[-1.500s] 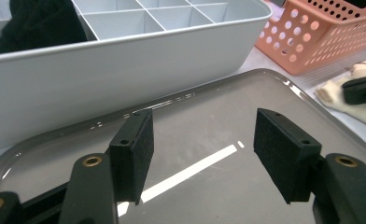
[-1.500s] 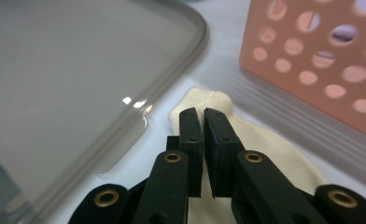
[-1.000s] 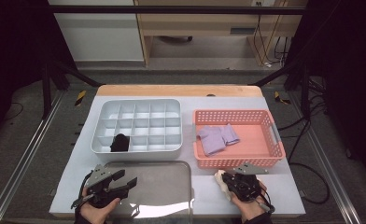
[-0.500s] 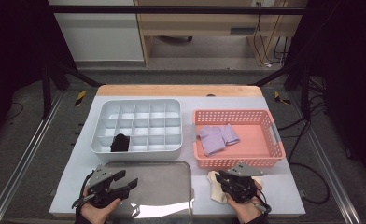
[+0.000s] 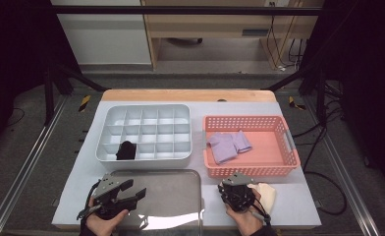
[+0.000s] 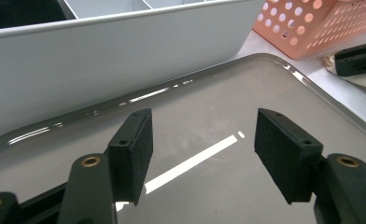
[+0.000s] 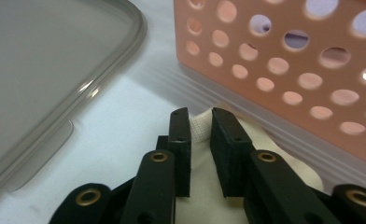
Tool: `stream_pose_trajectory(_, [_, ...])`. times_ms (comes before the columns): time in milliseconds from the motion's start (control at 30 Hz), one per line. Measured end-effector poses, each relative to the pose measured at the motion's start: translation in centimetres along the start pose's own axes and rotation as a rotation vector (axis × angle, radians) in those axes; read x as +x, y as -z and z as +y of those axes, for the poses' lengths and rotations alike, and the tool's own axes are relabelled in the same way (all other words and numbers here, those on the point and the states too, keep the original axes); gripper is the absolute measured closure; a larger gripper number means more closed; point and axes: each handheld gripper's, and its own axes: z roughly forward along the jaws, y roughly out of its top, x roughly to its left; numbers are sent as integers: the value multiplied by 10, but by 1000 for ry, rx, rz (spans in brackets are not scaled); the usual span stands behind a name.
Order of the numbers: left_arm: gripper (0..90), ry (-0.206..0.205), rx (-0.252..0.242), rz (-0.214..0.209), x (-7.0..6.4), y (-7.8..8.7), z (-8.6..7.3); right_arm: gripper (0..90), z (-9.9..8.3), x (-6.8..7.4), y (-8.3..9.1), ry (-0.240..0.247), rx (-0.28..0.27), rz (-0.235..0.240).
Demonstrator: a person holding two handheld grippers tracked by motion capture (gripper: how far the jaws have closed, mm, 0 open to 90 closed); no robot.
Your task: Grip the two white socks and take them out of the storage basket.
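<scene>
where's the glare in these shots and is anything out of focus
High view: a bright patch on the metal tray near its front edge. Left gripper view: a white streak of reflected light on the tray between the open jaws. Right gripper view: the cream cloth is sharp, the pink basket soft.

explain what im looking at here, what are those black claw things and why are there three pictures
The black claws are hand-held grippers, one in each of a person's hands, each with two jaws.

One picture comes from a camera above the table. There the left gripper sits over a metal tray and the right gripper sits by a cream cloth.

The other two come from cameras riding on the grippers, looking along their jaws. The left one shows its jaws wide apart above the tray, holding nothing. The right one shows its jaws pinched on a fold of the cream cloth.

Also on the table: a grey divided box with a dark item in one compartment, and a pink basket holding purple cloths.
</scene>
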Motion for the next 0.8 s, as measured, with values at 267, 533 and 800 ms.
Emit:
stream_pose_trajectory(267, [365,5,-1,-1,1,0,0,860,7,4,16,-32,-71,128])
stream_pose_trajectory(533, [365,1,-2,-2,1,0,0,865,16,11,31,-62,-196,330])
stream_pose_trajectory(800, [365,2,0,-2,1,0,0,826,3,-6,19,-85,-105,219])
